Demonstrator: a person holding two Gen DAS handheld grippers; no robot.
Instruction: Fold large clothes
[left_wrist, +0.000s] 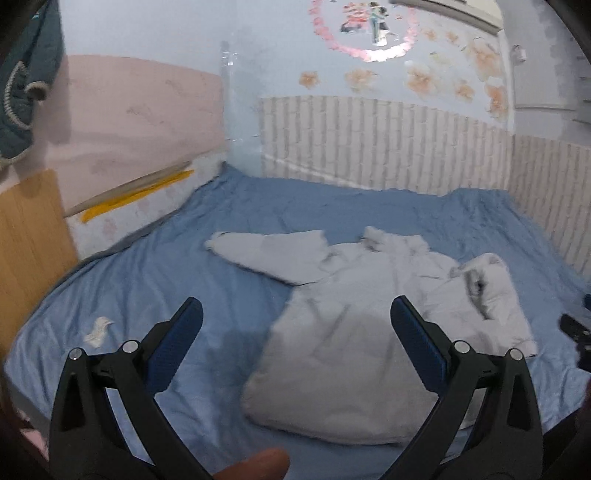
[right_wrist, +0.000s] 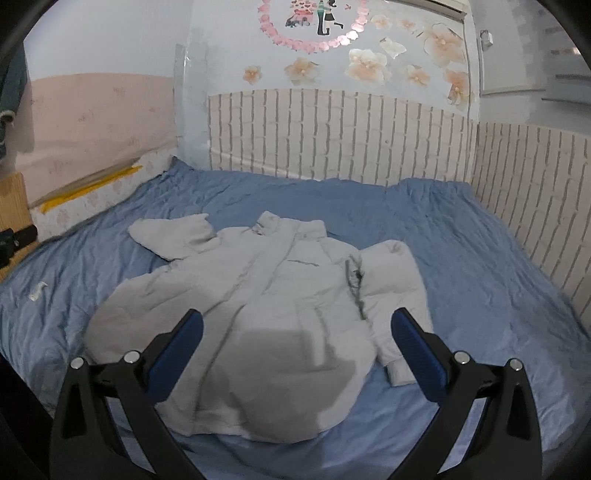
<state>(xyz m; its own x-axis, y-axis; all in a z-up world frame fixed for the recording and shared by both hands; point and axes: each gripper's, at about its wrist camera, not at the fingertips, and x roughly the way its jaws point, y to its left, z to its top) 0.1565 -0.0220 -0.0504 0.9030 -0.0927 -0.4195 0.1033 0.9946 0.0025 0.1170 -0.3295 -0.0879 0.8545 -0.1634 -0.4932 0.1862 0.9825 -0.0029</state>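
Right wrist view is filled at its centre by a pale grey jacket (right_wrist: 258, 306) laid flat on a blue bed (right_wrist: 461, 258), collar toward the top of the frame and hem toward the bottom. One sleeve is spread toward the upper left; the other is folded down along the right edge of the body, its cuff at lower right. The right gripper (right_wrist: 297, 332) is seen above the hem with jaws wide and nothing held. Bare sheet is left on both sides and beyond the collar, bounded by brick-pattern panels (right_wrist: 332, 133) at top and right.

In the left wrist view the jacket (left_wrist: 351, 350) is placed right of centre. The left gripper (left_wrist: 295, 321) is shown with jaws wide, empty, over its left edge. A small white scrap (left_wrist: 98, 330) is seen on the sheet at lower left.
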